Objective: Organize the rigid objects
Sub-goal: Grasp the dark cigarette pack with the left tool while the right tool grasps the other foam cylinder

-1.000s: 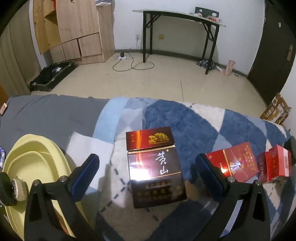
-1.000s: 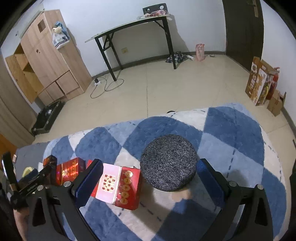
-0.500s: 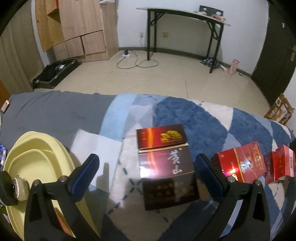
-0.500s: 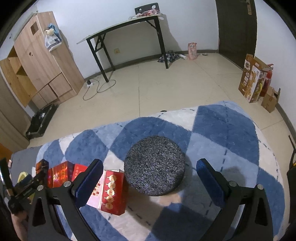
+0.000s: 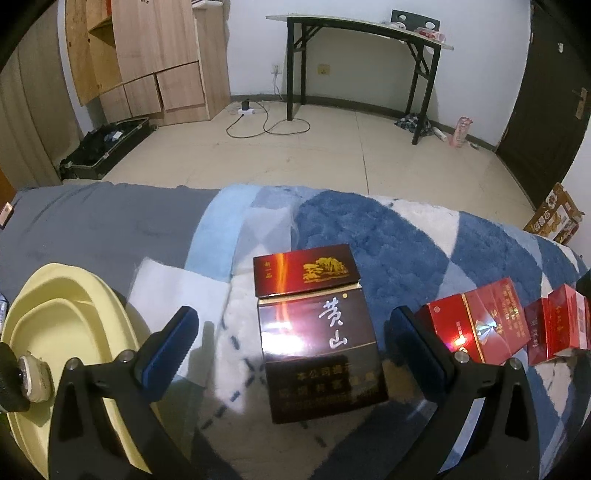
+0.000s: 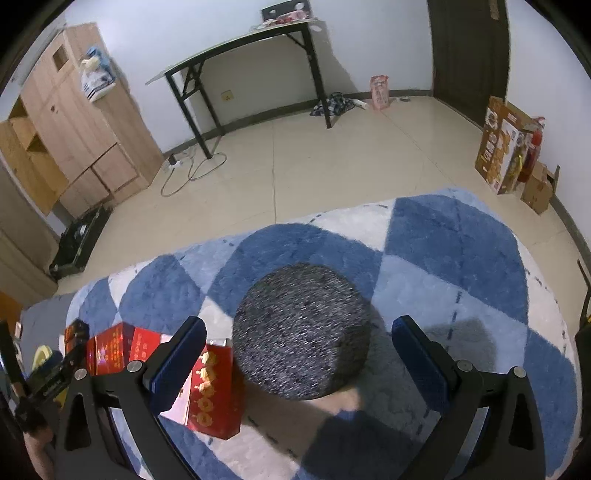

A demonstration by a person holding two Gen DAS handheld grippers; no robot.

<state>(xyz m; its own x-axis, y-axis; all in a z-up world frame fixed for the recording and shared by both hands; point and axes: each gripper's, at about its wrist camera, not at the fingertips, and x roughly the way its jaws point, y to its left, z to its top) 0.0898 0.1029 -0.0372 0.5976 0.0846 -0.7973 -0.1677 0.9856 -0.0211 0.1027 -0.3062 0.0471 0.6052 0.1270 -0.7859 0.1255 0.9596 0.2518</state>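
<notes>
The left gripper (image 5: pixel 295 343) hangs low over the blue and white rug (image 5: pixel 399 236), its jaws spread wide on either side of a dark brown box (image 5: pixel 317 343) and touching nothing. That box lies flat on the rug, its hinged lid at the far end, with gold and silver characters on top. Just left of the brown box a white sheet (image 5: pixel 177 291) lies on the rug, and further left sits a pale yellow basin (image 5: pixel 70 317). To the right of the brown box lies a red box (image 5: pixel 480 321), and beyond that a second, smaller red box (image 5: pixel 561 325) beside it. The right gripper (image 6: pixel 299 358) is also spread wide, with nothing between its fingers; a round dark grey disc (image 6: pixel 303 332) rests on the rug between them, clear of both pads. A red and white box (image 6: pixel 210 391) lies touching the disc's left side, partly behind the left finger. Past the rug, seen from the brown box, come the tiled floor (image 5: pixel 314 155), a black-legged table (image 5: pixel 362 33) against the wall and a wooden cabinet (image 5: pixel 155 59) to the far left.
</notes>
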